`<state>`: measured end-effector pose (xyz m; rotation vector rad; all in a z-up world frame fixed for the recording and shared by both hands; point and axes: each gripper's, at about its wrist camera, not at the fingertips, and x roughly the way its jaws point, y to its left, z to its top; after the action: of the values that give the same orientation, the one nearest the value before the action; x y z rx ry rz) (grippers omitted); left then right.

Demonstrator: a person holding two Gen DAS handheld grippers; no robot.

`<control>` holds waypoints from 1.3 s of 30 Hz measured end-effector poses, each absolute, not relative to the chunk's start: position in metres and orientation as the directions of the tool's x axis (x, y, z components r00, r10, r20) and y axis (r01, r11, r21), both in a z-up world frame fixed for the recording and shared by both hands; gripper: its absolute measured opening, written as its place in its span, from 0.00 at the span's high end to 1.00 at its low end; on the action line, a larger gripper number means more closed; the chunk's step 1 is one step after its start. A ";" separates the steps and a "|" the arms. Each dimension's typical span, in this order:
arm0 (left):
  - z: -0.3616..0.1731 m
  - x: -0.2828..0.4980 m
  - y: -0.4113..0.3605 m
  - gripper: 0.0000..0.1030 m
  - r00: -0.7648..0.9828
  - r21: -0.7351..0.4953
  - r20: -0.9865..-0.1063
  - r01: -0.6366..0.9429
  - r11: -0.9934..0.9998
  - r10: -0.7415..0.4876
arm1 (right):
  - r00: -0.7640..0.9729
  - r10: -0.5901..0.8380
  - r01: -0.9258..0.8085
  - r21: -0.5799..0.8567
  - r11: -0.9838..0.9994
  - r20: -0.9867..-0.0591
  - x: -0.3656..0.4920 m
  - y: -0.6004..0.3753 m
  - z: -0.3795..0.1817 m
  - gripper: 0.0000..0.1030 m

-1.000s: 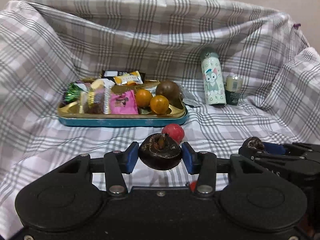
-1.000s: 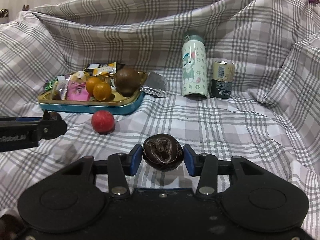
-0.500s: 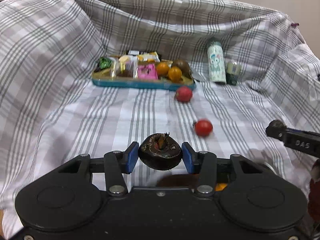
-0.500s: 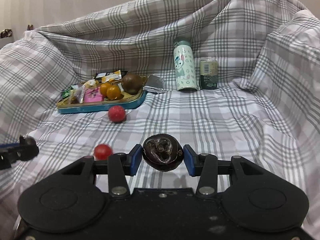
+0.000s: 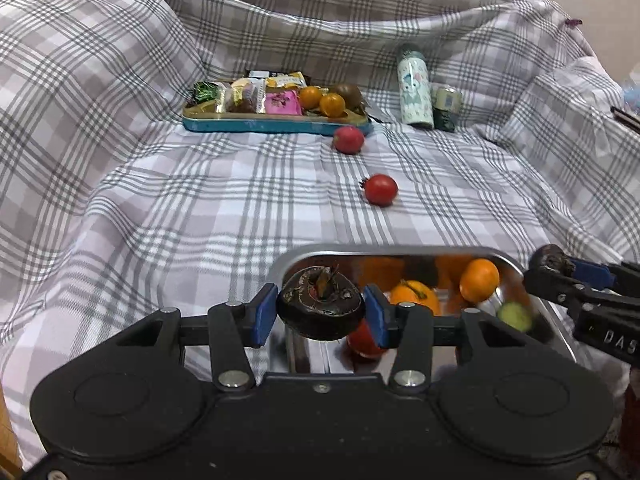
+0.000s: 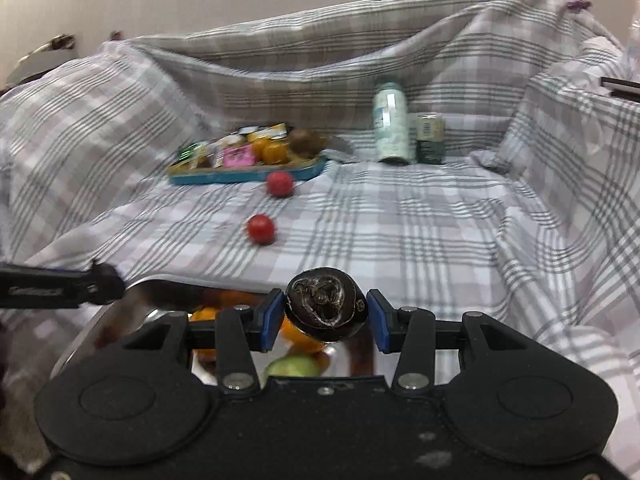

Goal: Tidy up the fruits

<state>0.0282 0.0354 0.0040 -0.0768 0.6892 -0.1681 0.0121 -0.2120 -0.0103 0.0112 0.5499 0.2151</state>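
Observation:
My left gripper (image 5: 321, 309) is shut on a dark brown round fruit (image 5: 320, 304), held over the near-left part of a shiny metal tray (image 5: 400, 250). That tray holds oranges (image 5: 478, 280), a red fruit (image 5: 364, 342) and a green one (image 5: 516, 316). My right gripper (image 6: 326, 316) is shut on a second dark brown fruit (image 6: 326, 308), above the same metal tray (image 6: 160, 286); it also shows at the right of the left wrist view. Two red fruits (image 5: 381, 189) (image 5: 348, 140) lie loose on the checked cloth.
A teal tray (image 5: 276, 124) at the back holds snack packets, two small oranges (image 5: 332, 104) and a brown fruit (image 5: 349, 94). A pale patterned bottle (image 5: 416, 86) and a small can (image 5: 447, 109) stand to its right. Raised cloth folds wall in both sides and the back.
Both grippers have drawn back from the teal tray toward the near edge, each still holding its dark fruit. The metal tray with oranges has come into view beneath them.

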 end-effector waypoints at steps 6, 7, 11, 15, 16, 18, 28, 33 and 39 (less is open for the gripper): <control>0.003 0.026 0.033 0.48 0.756 -0.115 -0.632 0.128 0.985 -0.172 | 0.816 0.295 -0.338 0.004 0.941 -0.498 -0.002 -0.193 -0.014 0.55; 0.002 0.025 0.033 0.48 0.754 -0.114 -0.634 0.129 0.985 -0.172 | 0.809 0.306 -0.354 -0.001 0.935 -0.501 -0.003 -0.191 -0.015 0.55; 0.002 0.025 0.033 0.48 0.756 -0.113 -0.632 0.129 0.985 -0.171 | 0.793 0.334 -0.405 -0.030 0.914 -0.510 -0.007 -0.183 -0.018 0.55; 0.002 0.025 0.033 0.48 0.752 -0.125 -0.634 0.134 0.983 -0.183 | 0.782 0.346 -0.418 -0.025 0.908 -0.518 -0.008 -0.182 -0.018 0.55; 0.003 0.025 0.033 0.48 0.752 -0.126 -0.632 0.135 0.983 -0.184 | 0.778 0.348 -0.419 -0.021 0.908 -0.523 -0.005 -0.183 -0.018 0.55; 0.004 0.023 0.033 0.49 0.761 -0.127 -0.622 0.136 0.983 -0.185 | 0.773 0.349 -0.419 -0.014 0.908 -0.530 -0.004 -0.183 -0.018 0.55; 0.005 0.023 0.033 0.49 0.763 -0.129 -0.618 0.140 0.982 -0.190 | 0.776 0.339 -0.409 -0.014 0.913 -0.532 -0.003 -0.182 -0.019 0.55; 0.005 0.023 0.033 0.49 0.766 -0.133 -0.614 0.138 0.981 -0.191 | 0.779 0.324 -0.390 -0.011 0.921 -0.537 -0.001 -0.183 -0.020 0.55; 0.003 0.024 0.028 0.49 0.770 -0.120 -0.609 0.147 0.982 -0.190 | 0.783 0.312 -0.371 -0.002 0.929 -0.538 0.002 -0.183 -0.020 0.55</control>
<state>0.0243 0.0282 0.0032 -0.0667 0.6673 -0.1826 0.0018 -0.1829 -0.0204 -0.1100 0.5607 0.3692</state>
